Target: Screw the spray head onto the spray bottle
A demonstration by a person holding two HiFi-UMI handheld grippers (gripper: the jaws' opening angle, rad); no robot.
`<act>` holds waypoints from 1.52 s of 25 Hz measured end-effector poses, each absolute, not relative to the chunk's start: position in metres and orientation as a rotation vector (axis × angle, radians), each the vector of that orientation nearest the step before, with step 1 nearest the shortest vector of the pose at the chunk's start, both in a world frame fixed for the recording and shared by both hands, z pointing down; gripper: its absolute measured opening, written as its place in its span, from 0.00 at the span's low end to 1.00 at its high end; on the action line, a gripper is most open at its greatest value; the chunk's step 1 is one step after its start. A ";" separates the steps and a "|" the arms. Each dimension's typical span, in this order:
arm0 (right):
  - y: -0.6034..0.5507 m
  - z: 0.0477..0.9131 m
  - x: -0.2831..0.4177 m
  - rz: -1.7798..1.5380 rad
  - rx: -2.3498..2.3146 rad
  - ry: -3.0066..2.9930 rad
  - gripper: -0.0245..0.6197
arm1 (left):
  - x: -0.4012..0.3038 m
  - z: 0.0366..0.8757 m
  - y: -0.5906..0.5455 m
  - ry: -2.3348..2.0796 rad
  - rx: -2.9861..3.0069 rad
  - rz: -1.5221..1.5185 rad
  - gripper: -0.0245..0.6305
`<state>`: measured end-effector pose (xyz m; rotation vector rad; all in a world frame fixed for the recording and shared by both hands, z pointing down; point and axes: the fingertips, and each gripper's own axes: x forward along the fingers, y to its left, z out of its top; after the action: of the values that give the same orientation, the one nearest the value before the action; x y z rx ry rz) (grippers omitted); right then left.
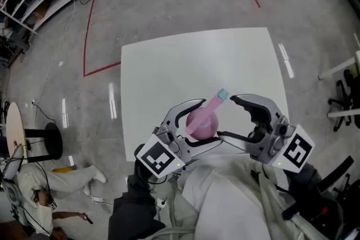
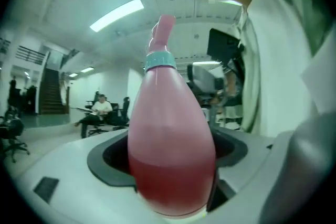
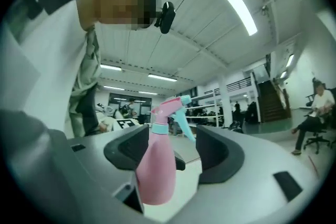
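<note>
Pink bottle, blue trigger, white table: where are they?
pink bottle (image 2: 170,160), left gripper view, on its round belly.
blue trigger (image 3: 183,122), right gripper view, on its lever.
white table (image 1: 197,59), head view, on its bare top.

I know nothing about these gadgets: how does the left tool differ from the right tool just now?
The left tool is clamped on the pink spray bottle; the right tool has its jaws apart, pressing on nothing. The left tool fills its jaws with the bottle's fat body; the right tool shows a gap beside the bottle. Both are grey, two-jawed and held over the white table.
</note>
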<state>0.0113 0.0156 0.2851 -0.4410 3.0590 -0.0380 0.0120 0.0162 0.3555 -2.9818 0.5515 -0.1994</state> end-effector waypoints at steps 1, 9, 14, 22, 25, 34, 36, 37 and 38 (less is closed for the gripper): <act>0.018 0.285 0.013 -0.043 -0.343 3.078 0.44 | 0.011 0.355 0.029 0.441 -3.034 -0.195 0.69; 0.032 0.242 0.000 -0.022 0.090 3.057 0.34 | 0.042 0.367 0.049 0.166 -3.151 -0.383 0.69; -0.010 0.261 -0.003 -0.109 -0.324 3.058 0.17 | 0.026 0.386 -0.011 0.770 -3.009 -0.454 0.69; -0.030 0.281 -0.011 -0.162 -0.956 3.053 0.19 | 0.023 0.421 -0.047 1.426 -2.807 -0.640 0.69; -0.037 0.281 -0.004 -0.249 -0.821 3.037 0.18 | 0.023 0.417 -0.045 1.382 -2.785 -0.613 0.69; -0.039 0.326 0.018 -0.428 -0.622 2.923 0.16 | 0.006 0.426 -0.012 1.276 -2.663 -0.237 0.69; -0.039 0.331 0.026 -0.512 -0.571 2.878 0.16 | 0.009 0.425 -0.001 1.289 -2.673 -0.184 0.69; -0.040 0.332 0.029 -0.536 -0.548 2.867 0.16 | 0.010 0.423 0.003 1.293 -2.671 -0.162 0.69; -0.041 0.330 0.031 -0.543 -0.522 2.863 0.16 | 0.009 0.420 0.004 1.295 -2.661 -0.150 0.69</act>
<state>0.0315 -0.0405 0.3305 -0.5219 2.8628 -0.5431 0.0092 0.0042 0.4205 -2.6614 1.2952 -0.1501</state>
